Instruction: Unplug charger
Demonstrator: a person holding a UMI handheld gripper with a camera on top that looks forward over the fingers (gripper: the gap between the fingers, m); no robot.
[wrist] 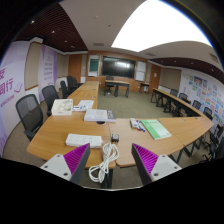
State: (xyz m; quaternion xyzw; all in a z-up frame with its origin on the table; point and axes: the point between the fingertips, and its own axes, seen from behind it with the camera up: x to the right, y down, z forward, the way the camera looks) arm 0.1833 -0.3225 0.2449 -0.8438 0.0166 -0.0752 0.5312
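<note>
The gripper (105, 163) is held wide open above the near edge of the table (50, 138), empty. A coiled white charger cable (104, 160) hangs between its fingers, leading toward a white power strip (84, 140), so the plug can be approached.

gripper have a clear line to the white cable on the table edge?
Probably yes. The gripper is open, and the white cable hangs off the table edge between its fingers, nothing in front of it. The power strip lies just beyond, also unobstructed.
</note>
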